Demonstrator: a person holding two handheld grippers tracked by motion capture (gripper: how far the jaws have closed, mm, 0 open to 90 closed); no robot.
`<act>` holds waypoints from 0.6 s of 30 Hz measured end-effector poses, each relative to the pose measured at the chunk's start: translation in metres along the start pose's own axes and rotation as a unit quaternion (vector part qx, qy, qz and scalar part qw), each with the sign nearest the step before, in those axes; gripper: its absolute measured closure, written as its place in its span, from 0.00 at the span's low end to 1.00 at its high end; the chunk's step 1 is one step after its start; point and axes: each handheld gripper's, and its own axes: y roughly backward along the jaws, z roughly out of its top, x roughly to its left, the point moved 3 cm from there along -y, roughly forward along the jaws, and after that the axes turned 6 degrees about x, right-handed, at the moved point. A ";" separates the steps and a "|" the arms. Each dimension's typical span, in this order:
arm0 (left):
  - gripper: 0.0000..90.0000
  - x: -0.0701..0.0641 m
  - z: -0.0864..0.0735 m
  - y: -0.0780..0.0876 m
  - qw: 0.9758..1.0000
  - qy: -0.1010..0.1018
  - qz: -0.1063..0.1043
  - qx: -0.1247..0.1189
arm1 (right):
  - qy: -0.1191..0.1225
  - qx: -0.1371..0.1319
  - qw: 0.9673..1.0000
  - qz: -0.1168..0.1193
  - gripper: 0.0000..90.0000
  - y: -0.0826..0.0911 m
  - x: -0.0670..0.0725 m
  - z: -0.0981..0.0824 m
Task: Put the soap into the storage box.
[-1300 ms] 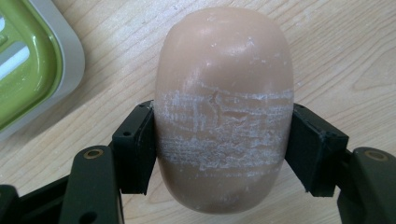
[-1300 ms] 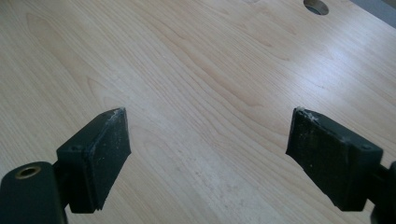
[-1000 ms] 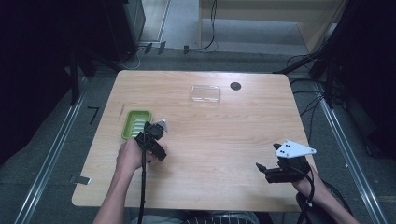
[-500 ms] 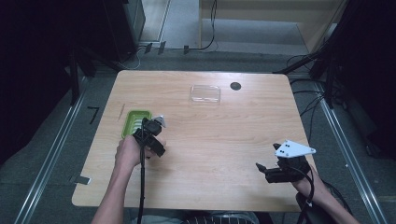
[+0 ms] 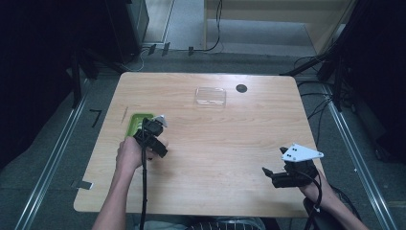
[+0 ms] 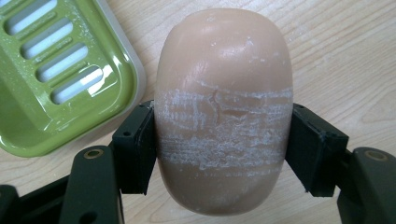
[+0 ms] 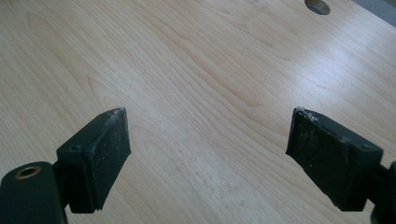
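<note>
A tan oval bar of soap (image 6: 223, 112), scuffed white across its middle, sits between the two black jaws of my left gripper (image 6: 219, 149), which is shut on it just above the wooden table. A green slotted soap dish (image 6: 56, 70) lies beside it, to the upper left in the left gripper view. From the high view the left gripper (image 5: 152, 134) is at the right edge of the green dish (image 5: 136, 120), at the table's left. My right gripper (image 7: 208, 154) is open over bare wood, with nothing between its pads; it rests near the table's front right (image 5: 282, 176).
A clear plastic lid (image 5: 210, 96) lies at the back middle of the table (image 5: 230, 143), with a round dark hole (image 5: 241, 88) just right of it. Cables trail from both grippers toward the front edge. Metal rails run along the floor on both sides.
My left gripper has moved a little toward the back and left, closer to the green dish. The right gripper has stayed where it was.
</note>
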 end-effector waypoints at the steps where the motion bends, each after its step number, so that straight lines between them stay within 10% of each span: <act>1: 0.37 0.001 0.000 0.000 1.000 0.000 0.001 -0.001 | -0.002 0.001 1.000 -0.001 0.15 0.000 0.000 0.000; 18: 0.37 0.010 0.007 0.006 1.000 0.009 0.000 -0.012 | 0.001 0.000 1.000 0.000 0.15 0.000 0.000 0.000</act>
